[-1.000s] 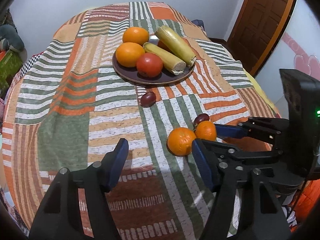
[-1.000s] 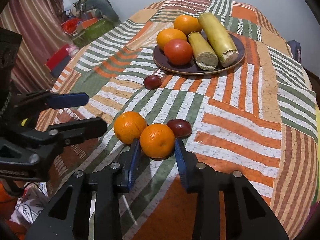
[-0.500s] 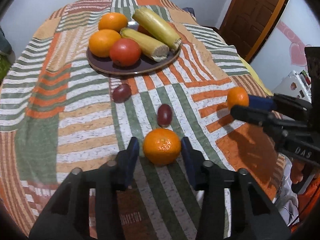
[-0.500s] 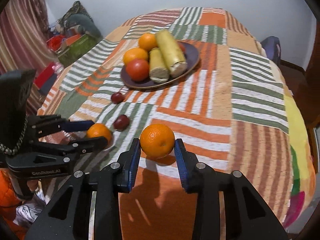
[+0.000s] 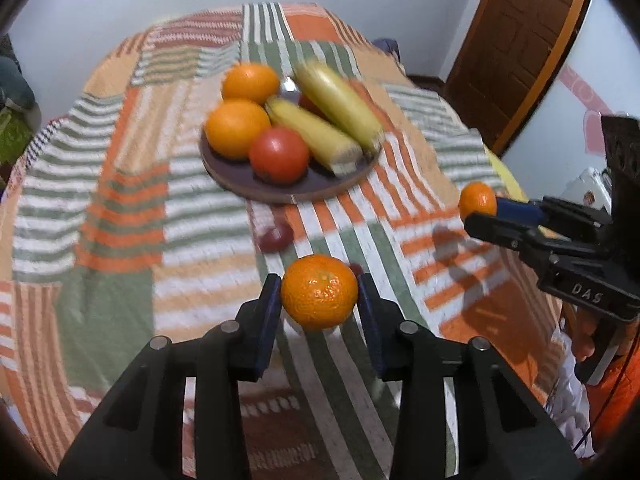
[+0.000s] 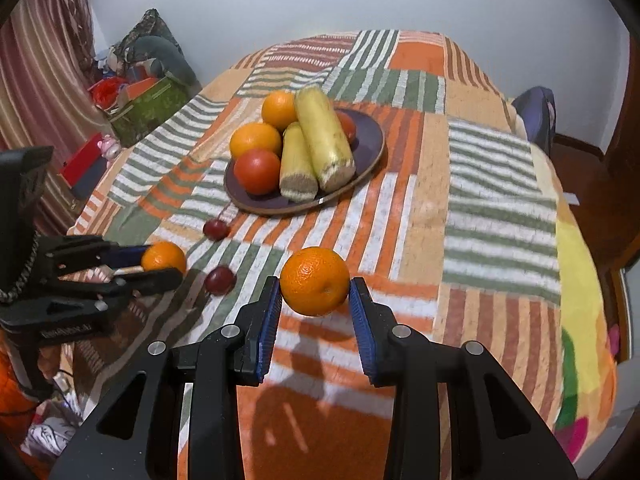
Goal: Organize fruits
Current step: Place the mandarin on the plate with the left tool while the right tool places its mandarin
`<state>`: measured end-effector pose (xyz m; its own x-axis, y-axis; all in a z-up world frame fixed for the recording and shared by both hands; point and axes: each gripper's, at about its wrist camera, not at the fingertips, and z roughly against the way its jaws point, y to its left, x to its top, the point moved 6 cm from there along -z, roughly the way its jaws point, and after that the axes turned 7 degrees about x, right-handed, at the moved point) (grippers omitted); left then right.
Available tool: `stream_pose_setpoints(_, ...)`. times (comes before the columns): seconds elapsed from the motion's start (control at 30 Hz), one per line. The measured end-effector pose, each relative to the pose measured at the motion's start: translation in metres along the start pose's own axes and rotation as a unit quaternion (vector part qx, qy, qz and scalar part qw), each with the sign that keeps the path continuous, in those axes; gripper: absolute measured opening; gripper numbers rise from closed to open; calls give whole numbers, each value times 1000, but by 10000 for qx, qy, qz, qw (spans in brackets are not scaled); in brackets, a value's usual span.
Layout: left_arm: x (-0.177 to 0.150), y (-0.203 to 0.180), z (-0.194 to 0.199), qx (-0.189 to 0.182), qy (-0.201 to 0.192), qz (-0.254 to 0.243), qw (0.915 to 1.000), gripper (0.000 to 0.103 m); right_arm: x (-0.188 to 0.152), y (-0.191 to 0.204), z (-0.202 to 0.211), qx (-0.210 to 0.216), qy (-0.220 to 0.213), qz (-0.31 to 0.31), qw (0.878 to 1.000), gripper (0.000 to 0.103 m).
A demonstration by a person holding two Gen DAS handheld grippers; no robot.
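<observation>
My left gripper (image 5: 319, 304) is shut on an orange (image 5: 319, 291) and holds it above the striped cloth. My right gripper (image 6: 315, 302) is shut on a second orange (image 6: 315, 281), also lifted off the cloth. Each gripper shows in the other's view, the left gripper (image 6: 160, 266) at the left and the right gripper (image 5: 480, 210) at the right. A dark plate (image 5: 288, 192) (image 6: 370, 136) beyond them holds two oranges, a red tomato (image 5: 279, 155) and two yellow corn cobs. Two dark red plums (image 6: 216, 229) (image 6: 219, 280) lie on the cloth before the plate.
The table is covered by a patchwork striped cloth (image 6: 496, 216). A wooden door (image 5: 520, 48) stands at the back right. Boxes and clutter (image 6: 148, 104) lie on the floor beyond the table's left edge. A chair back (image 6: 538, 114) shows at the far right edge.
Both grippers have closed on their oranges and lifted them off the cloth. The left gripper shut on its orange within the last half second and rose.
</observation>
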<state>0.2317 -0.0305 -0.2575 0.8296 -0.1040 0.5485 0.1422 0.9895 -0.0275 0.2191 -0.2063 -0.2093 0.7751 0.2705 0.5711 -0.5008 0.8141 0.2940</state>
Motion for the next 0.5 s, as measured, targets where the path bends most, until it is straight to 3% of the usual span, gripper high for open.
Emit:
stream_pose_setpoints(0.27, 54, 14, 13, 148, -553, 55, 9983, 38, 40, -12, -2, -155, -255, 189, 9994, 32)
stream_pose_setpoints(0.5, 89, 18, 1, 184, -719, 95, 9972, 38, 72, -27, -17, -280, -404, 266, 9984, 32)
